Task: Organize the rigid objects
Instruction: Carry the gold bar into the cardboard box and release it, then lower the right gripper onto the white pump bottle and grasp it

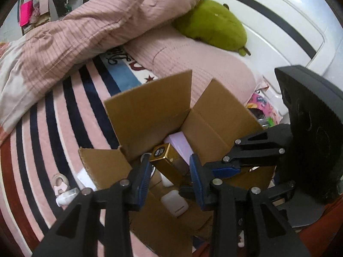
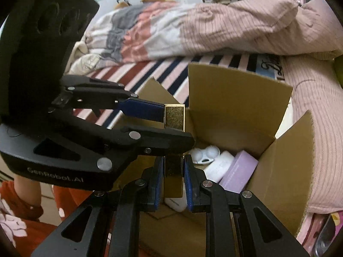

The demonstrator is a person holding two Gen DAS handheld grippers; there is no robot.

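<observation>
The right tongs pinch the lower end of the gold carton, pads flat on its two long faces. The left tongs clamp its upper end from the side, so both pairs share one upright load. The carton hangs just above the open mouth of the cardboard box, over the box's near edge.

Inside the box, below the carton, lie a white earbud case, a lilac packet against the far-right wall and a white twin-cup case behind them. The bare floor of the box seems to lie on its near-left side.

To place it well, I would let one pair go first, probably the left, since two grips on a stiff carton fight each other. Then tilt it flat and lower it into the near-left gap, clear of the raised flaps. Part the pads only once it rests, or it may topple onto the white cases.

Outside the box, to its left on the striped bedcover, a white tube awaits sorting. Beyond the box lie a pink duvet and a green plush.
</observation>
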